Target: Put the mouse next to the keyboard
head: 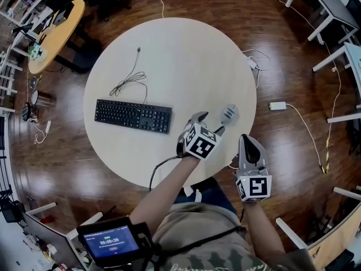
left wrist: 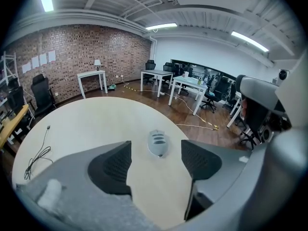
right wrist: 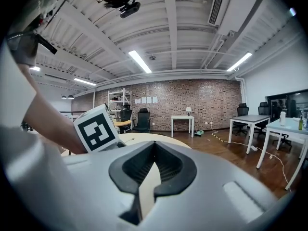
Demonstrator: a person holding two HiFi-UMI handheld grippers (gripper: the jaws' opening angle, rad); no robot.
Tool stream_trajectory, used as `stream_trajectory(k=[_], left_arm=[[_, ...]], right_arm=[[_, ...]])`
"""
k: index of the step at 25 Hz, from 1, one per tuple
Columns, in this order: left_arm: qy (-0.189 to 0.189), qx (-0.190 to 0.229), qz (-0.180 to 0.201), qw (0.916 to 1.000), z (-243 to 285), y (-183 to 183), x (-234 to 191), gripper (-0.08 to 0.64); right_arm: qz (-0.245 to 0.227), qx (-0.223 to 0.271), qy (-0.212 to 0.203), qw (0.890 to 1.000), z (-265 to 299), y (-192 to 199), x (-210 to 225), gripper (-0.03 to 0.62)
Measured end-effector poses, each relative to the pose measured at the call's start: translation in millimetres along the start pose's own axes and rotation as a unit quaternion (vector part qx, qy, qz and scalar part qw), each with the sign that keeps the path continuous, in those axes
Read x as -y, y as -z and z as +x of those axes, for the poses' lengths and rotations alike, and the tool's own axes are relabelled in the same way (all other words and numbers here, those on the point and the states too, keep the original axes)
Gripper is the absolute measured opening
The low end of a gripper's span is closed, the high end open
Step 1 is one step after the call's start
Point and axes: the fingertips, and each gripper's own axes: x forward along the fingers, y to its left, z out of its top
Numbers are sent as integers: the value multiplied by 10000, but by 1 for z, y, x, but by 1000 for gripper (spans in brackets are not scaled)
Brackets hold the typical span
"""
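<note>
My left claw point(head: 207, 123) gapes wide, empty; grey oval plastic mouse point(left wrist: 158, 143) just ahead, untouched. Right claw point(right wrist: 153, 151) closed, holding nothing.

The right gripper point(right wrist: 154, 146) fills the lower frame, its dark jaws closed tip to tip with nothing between them; only a pale strip of the round table point(right wrist: 144, 138) shows through the slit below. At ten o'clock from the jaws sits a black-and-white marker cube point(right wrist: 96, 130), with a bare arm point(right wrist: 45, 112) at nine o'clock. At twelve o'clock runs a brick wall point(right wrist: 192, 100); white desks point(right wrist: 250, 121) stand at two o'clock.
</note>
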Motion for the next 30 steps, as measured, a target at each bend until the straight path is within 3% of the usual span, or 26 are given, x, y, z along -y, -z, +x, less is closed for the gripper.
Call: stream_trajectory(k=[7,13,20,30], left_arm=[[-87,155,18,9998,-28,5,-6,334],[-80,354,-438,9984,-52,13,-18,334],[-346,498,-454,9971,-75,20,-38,334],[-748,653,-833,9916,-106,40,-66,333]], right_arm=[[-31,77,-66,9999,-6,-7,-23,5],[-107,138,-196,9997,-6,-14,-48,5],[-160,124,-447,9988,2,-13,-79,5],[-157,127,-694,9974,14,-15,-99,5]])
